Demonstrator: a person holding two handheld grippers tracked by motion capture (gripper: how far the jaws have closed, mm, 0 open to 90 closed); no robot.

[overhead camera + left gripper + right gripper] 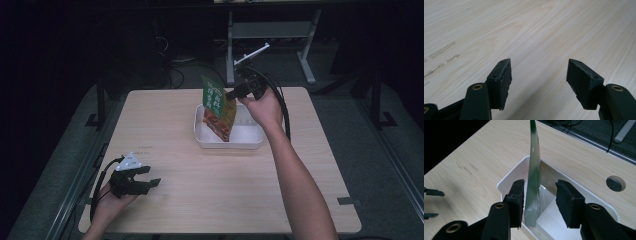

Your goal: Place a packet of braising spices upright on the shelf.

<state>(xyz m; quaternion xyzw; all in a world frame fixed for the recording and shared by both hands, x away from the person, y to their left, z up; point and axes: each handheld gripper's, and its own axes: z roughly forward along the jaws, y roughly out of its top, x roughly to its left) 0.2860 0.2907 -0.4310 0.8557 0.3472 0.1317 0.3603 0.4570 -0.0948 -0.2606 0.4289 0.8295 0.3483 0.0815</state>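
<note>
A green and red snack packet [218,107] stands upright on its lower edge inside a white rectangular tray [229,141], occupying the tray's left portion in the high view, with its green upper part rising well above the rim and its red lower part down in the tray. In the right gripper view the packet [534,177] is seen edge-on as a thin green sheet rising between the two black jaws. The right gripper [235,93] sits at the packet's upper right edge in the high view, held above the far side of the tray by the person's right hand [264,108]. Its jaws are parted: the left pad lies touching or just beside the packet's face, while the right pad stands clearly apart from it, so the packet is not clamped between them. The tray [506,182] rests on a pale wood-grain table [165,120], somewhat beyond the table's centre. A round grey plug [615,183] is set into the tabletop just beyond the tray in the right gripper view. The left gripper [150,176] is well apart from the tray, low over the near left corner of the table, held by the person's left hand [112,197]. In the left gripper view its jaws are spread wide, with bare tabletop [536,32] between and beyond them.
</note>
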